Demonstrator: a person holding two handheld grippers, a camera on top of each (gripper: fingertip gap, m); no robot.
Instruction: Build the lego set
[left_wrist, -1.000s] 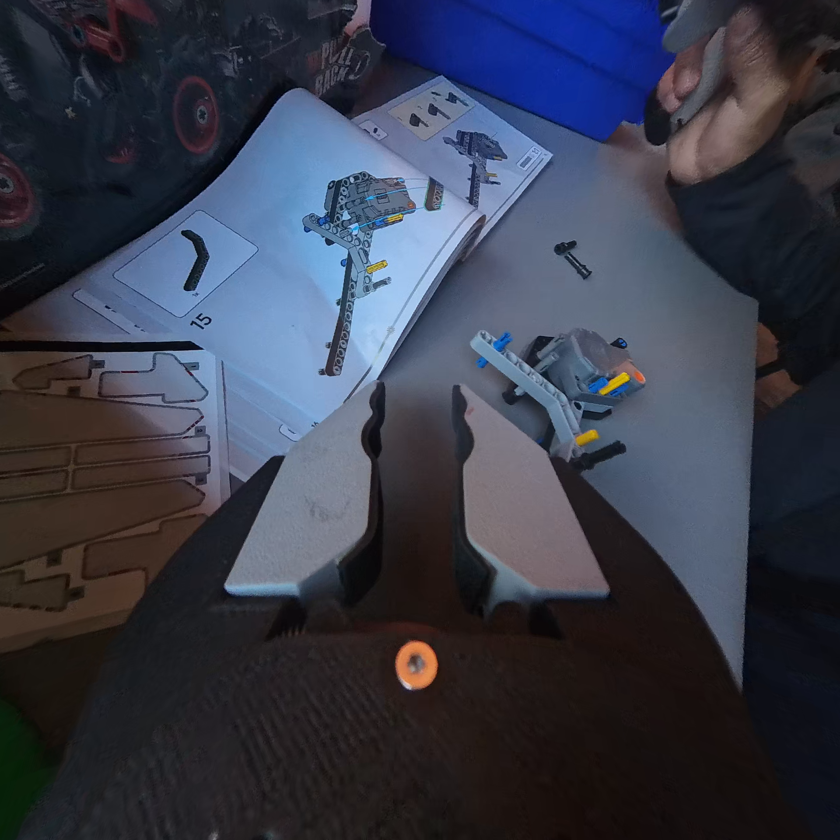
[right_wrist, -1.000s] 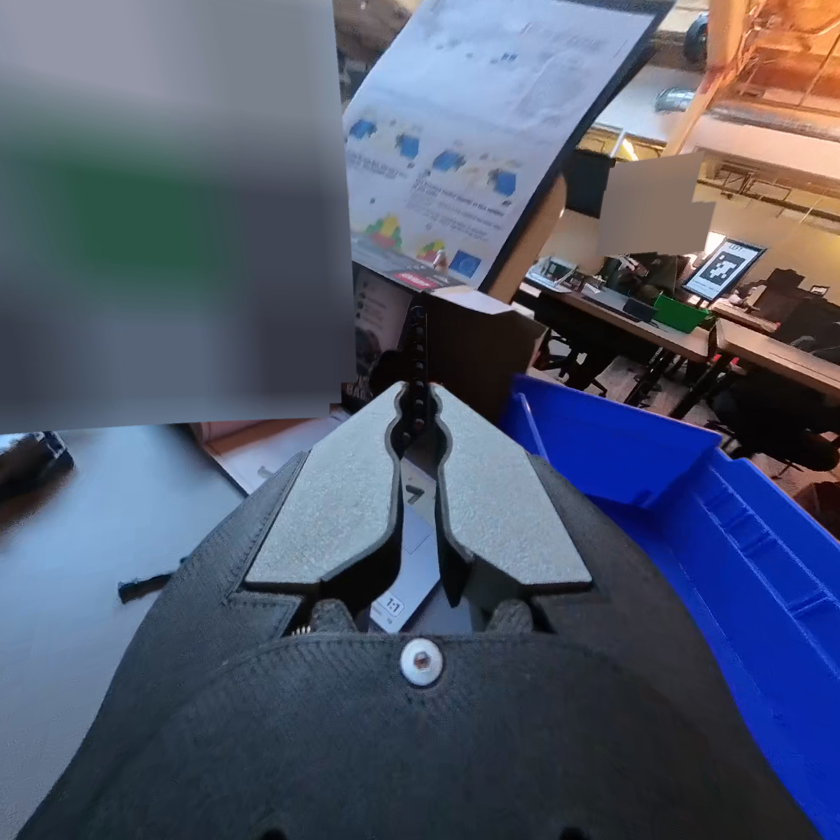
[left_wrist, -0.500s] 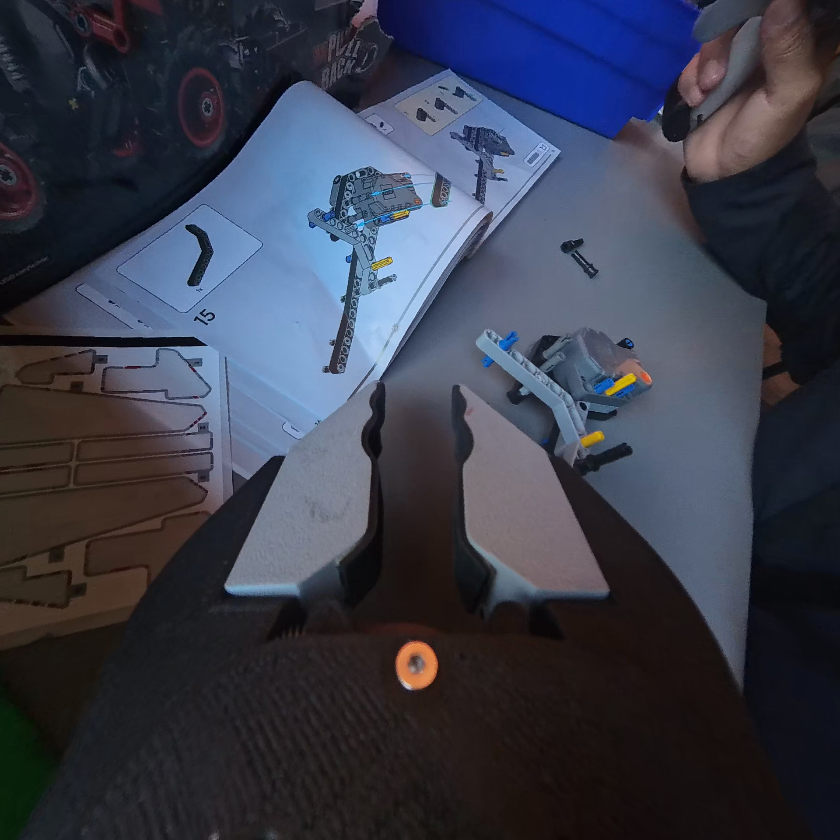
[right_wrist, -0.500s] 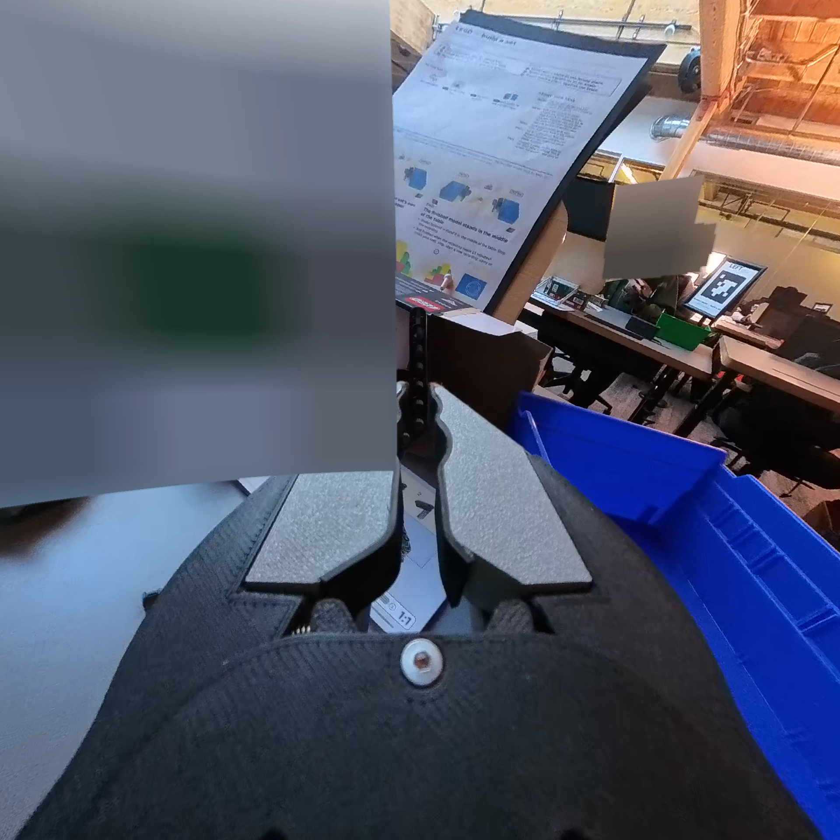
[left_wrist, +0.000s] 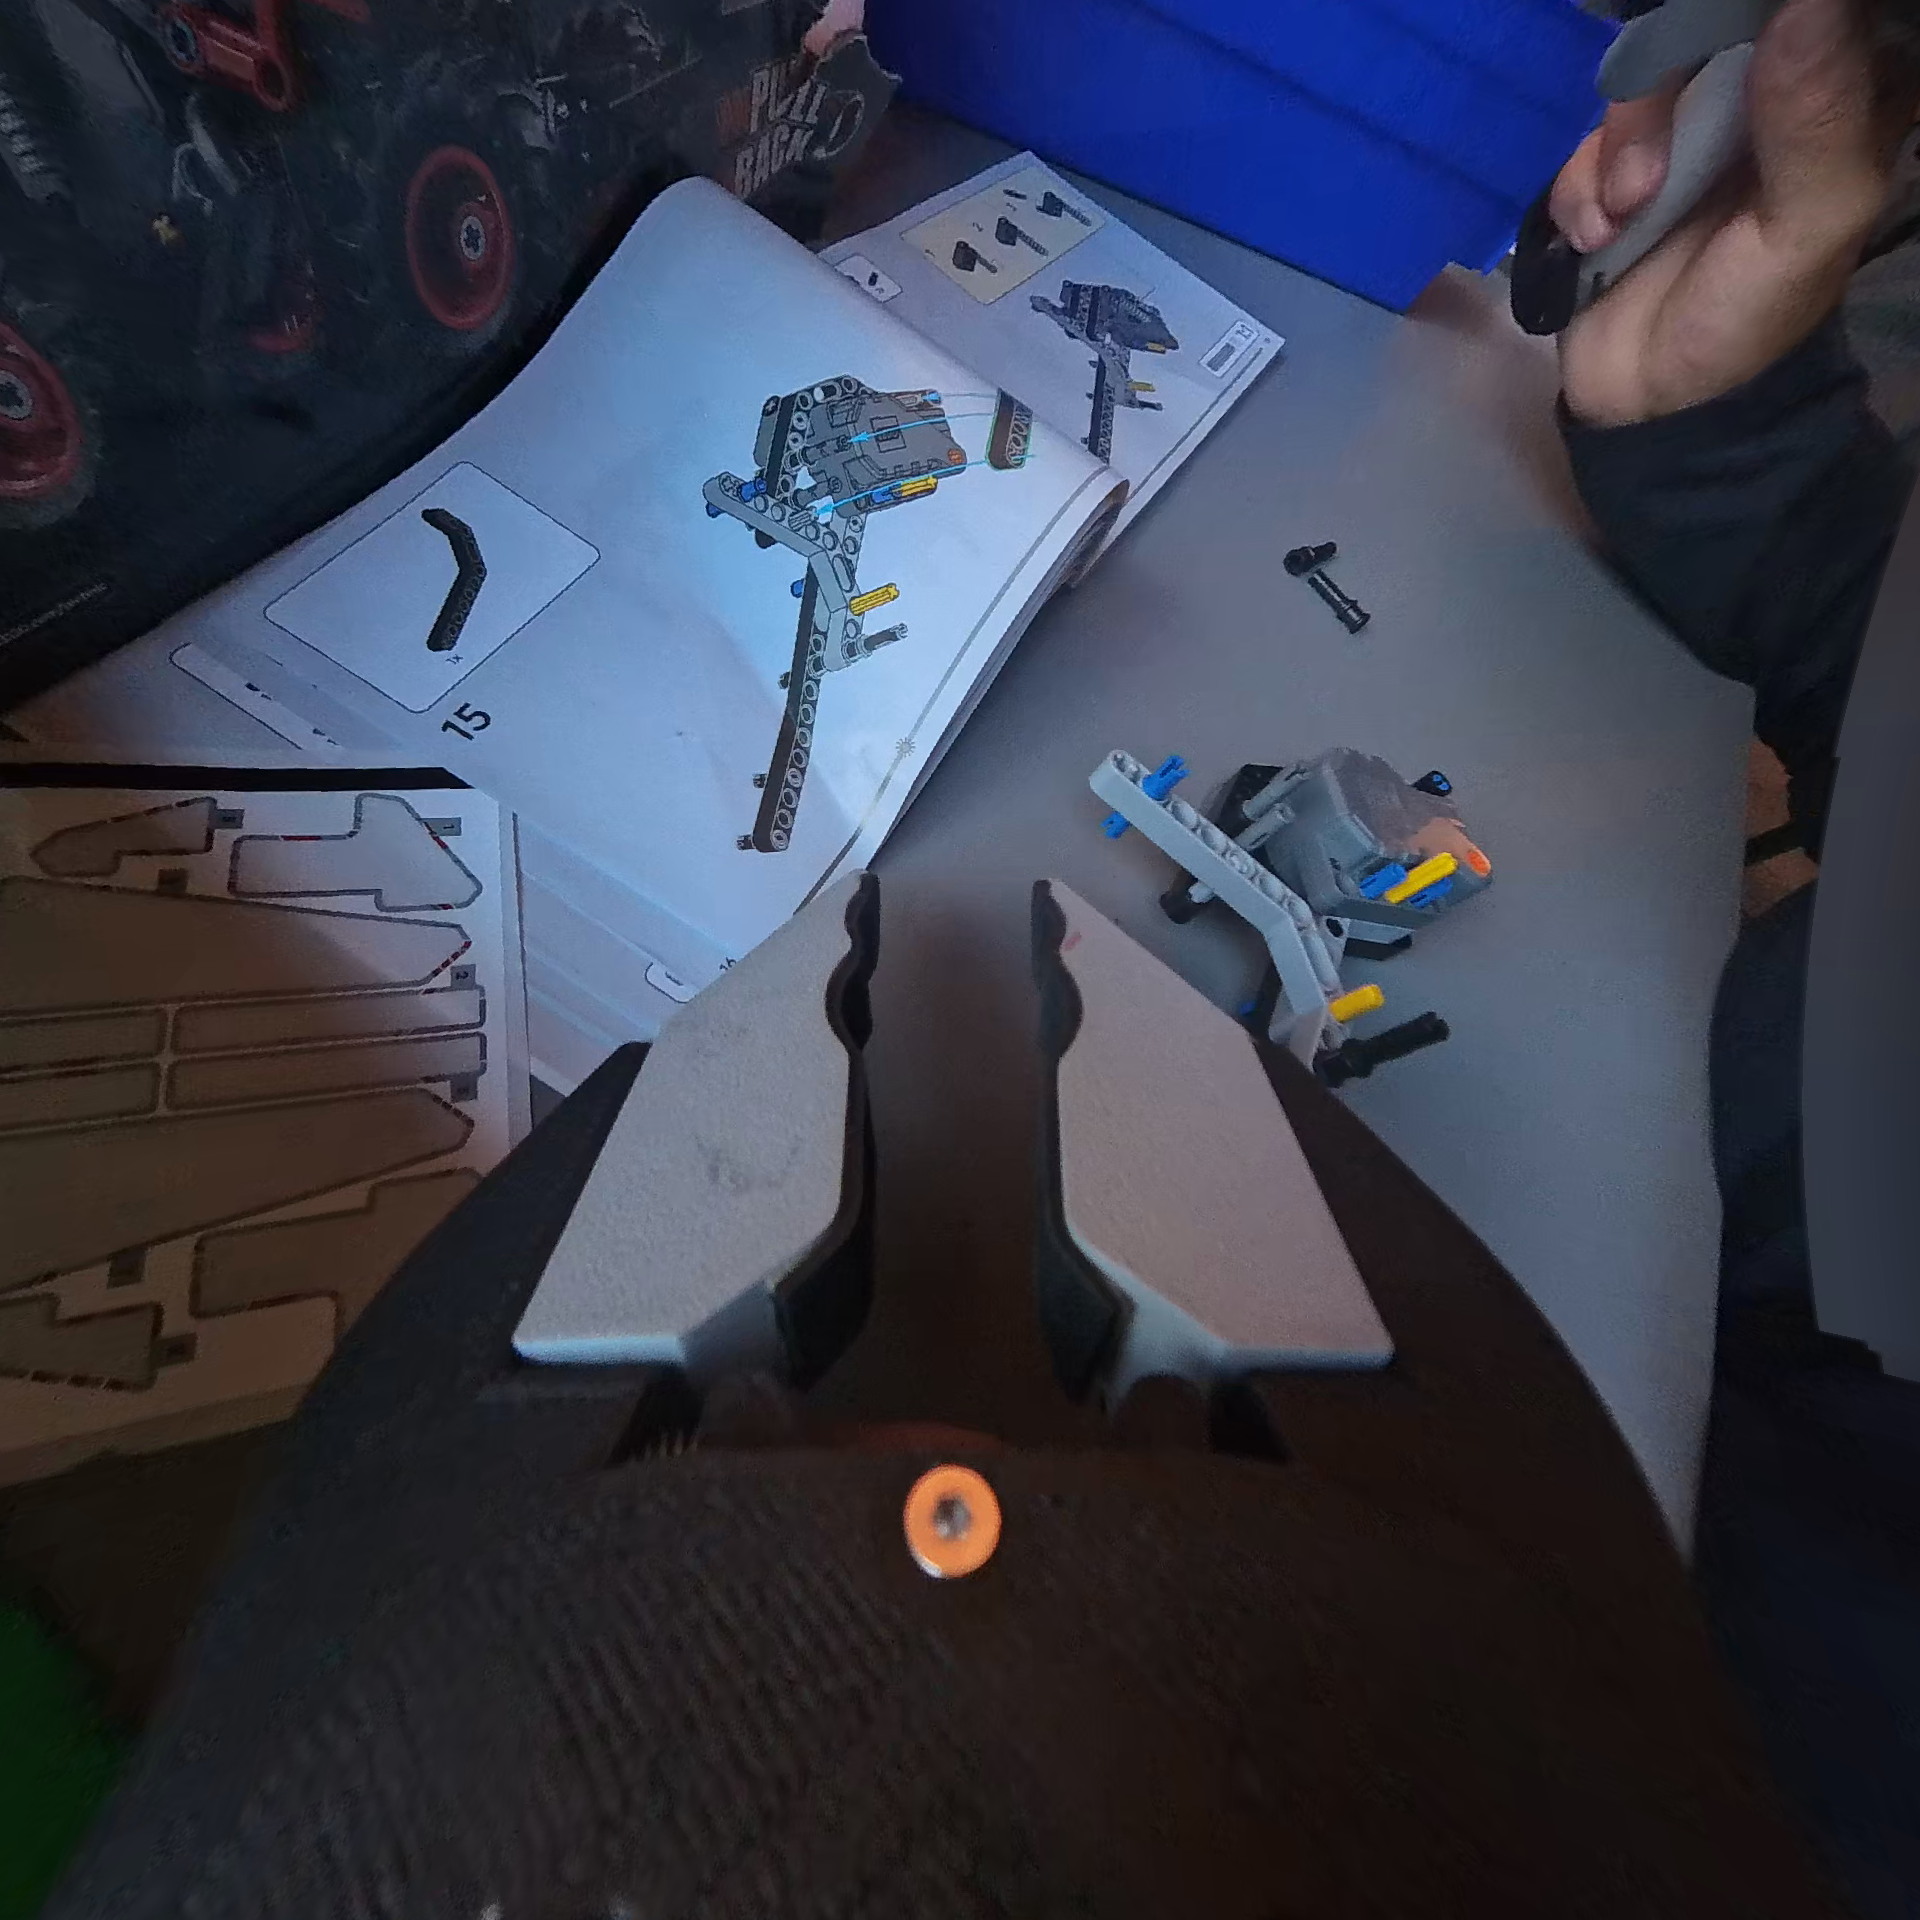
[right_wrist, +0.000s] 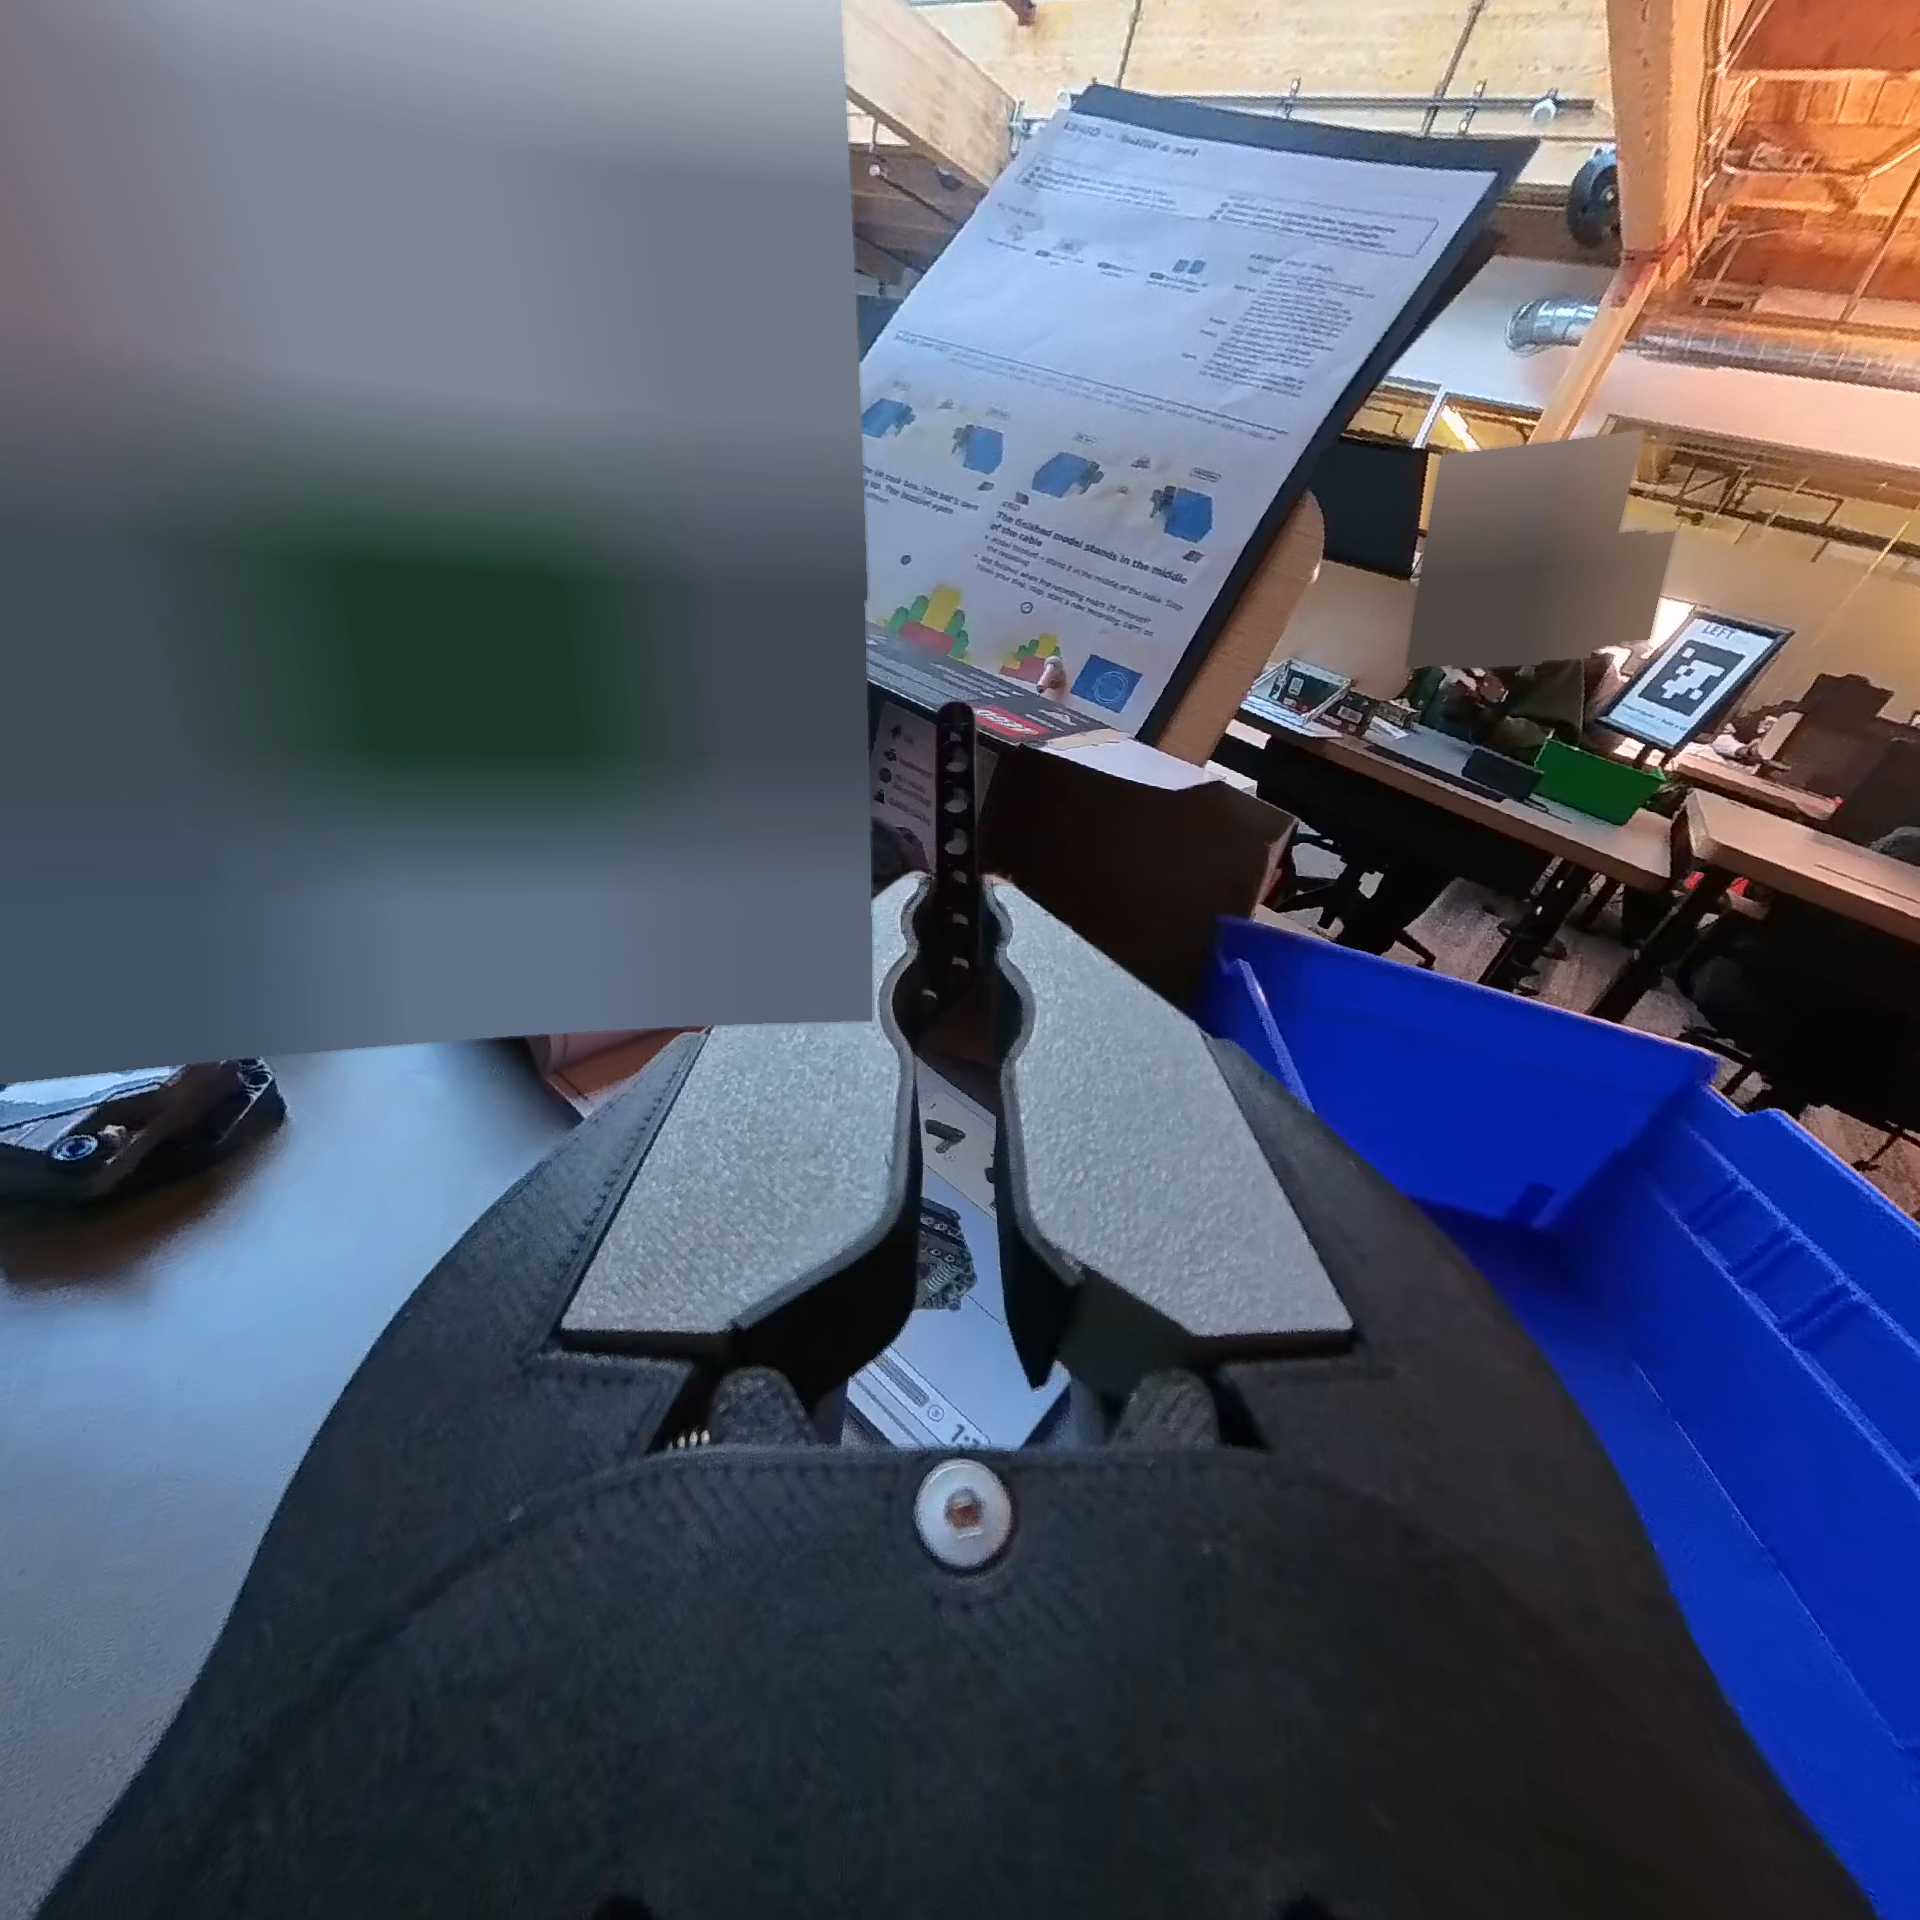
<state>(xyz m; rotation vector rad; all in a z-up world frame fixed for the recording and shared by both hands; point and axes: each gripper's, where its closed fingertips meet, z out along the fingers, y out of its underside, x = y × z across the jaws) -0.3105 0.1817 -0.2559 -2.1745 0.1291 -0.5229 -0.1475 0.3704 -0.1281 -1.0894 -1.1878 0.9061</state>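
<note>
A part-built grey lego assembly (left_wrist: 1299, 883) with blue, yellow and black pins lies on the grey table (left_wrist: 1455, 623), just right of my left gripper (left_wrist: 951, 904), which is open and empty above the table. An open instruction booklet (left_wrist: 675, 582) lies ahead of it. My right gripper (right_wrist: 951, 914) is shut on a black holed lego beam (right_wrist: 954, 810), which sticks up upright between the fingertips, raised above the table. A person's hand (left_wrist: 1714, 208) holds that gripper's handle at the top right of the left wrist view.
Two small black pins (left_wrist: 1330, 587) lie on the table beyond the assembly. A blue bin (right_wrist: 1558, 1195) (left_wrist: 1247, 125) stands at the far side. The dark lego box (left_wrist: 260, 260) and a sticker sheet (left_wrist: 229, 1039) lie left. The table edge (left_wrist: 1714, 1143) runs close on the right. The left gripper's tips are roughly 30 cm from the right gripper's.
My right gripper has tilted upward with the black beam, showing more of the room behind. My left gripper has barely shifted and stays open.
</note>
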